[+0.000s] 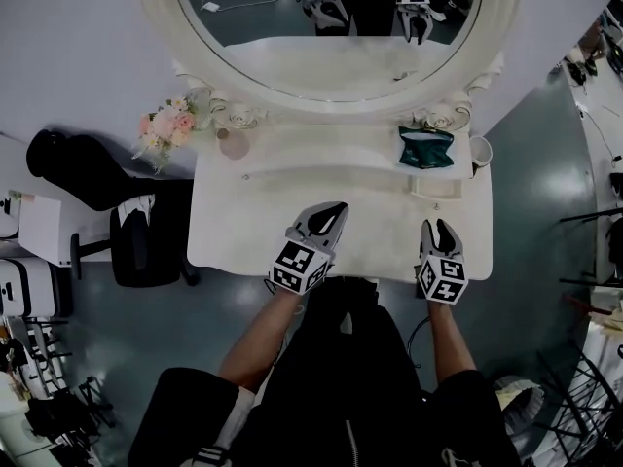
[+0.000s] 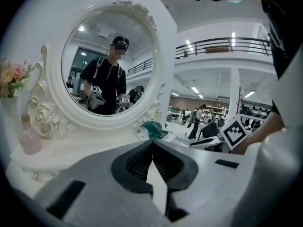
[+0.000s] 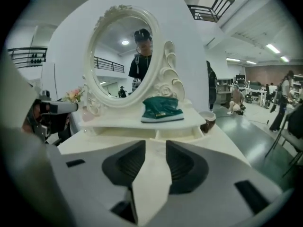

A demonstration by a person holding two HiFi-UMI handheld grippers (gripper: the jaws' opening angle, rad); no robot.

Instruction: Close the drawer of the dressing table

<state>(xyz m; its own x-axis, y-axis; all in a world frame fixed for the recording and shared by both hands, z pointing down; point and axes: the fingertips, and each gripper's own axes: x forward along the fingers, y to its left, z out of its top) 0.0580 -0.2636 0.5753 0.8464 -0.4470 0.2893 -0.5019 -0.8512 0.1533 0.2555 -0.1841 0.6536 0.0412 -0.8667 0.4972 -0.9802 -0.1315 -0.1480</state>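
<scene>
White dressing table [image 1: 243,222] lay under both grippers, near its front edge. Its small drawer [image 1: 435,187] stood pulled out below the shelf's right end, straight ahead of the right gripper [image 1: 439,228], whose jaws were apart and empty. The left gripper [image 1: 336,212], tips together, sat farther off toward the middle.

Creamy white dressing desk [image 1: 234,232] with a matching white carved oval mirror frame [image 1: 156,8]. Teal green crumpled pouch [image 1: 425,148], pale pink small bottle [image 1: 234,144], pink and cream flower bunch [image 1: 167,125]. Grey left claw [image 1: 341,205] and right claw [image 1: 440,224], each with a black-and-white square-patterned marker cube [image 1: 299,269].
</scene>
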